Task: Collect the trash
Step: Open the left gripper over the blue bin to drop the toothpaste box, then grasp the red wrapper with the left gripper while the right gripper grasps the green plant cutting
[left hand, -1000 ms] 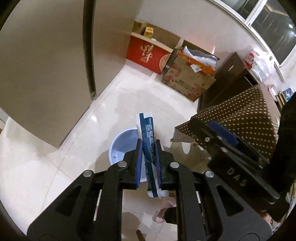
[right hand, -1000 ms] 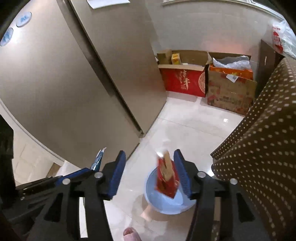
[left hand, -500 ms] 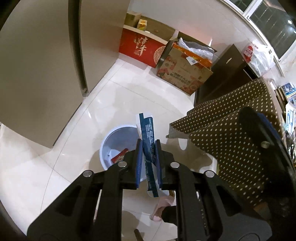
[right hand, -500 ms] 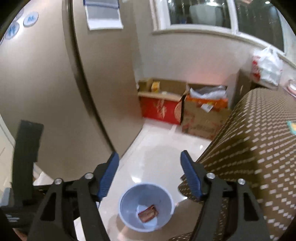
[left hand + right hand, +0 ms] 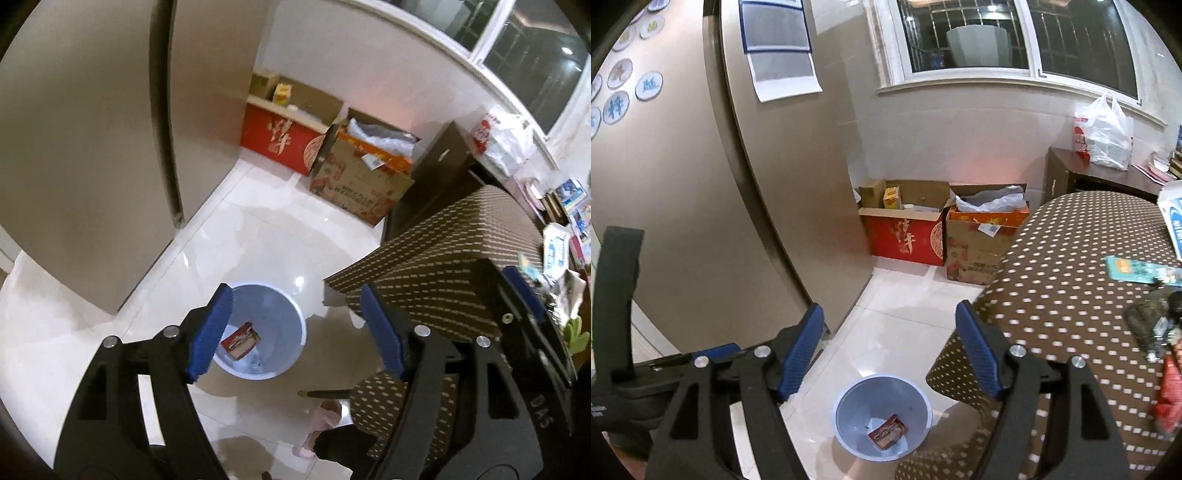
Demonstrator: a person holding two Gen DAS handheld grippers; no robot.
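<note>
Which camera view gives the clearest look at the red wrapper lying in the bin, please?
The left wrist view: the red wrapper sits larger and nearer inside the bin. The right wrist view shows it smaller, unobstructed, near the bottom edge.

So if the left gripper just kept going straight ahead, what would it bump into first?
Most likely the floor just beyond the bin. The open left gripper frames the bin's far rim, so it might clip that instead; depth is hard to judge here.

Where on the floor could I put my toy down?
Bare white tiles lie between the fridge, the boxes and the blue bin. It is tight between the bin and the dotted tablecloth.
</note>
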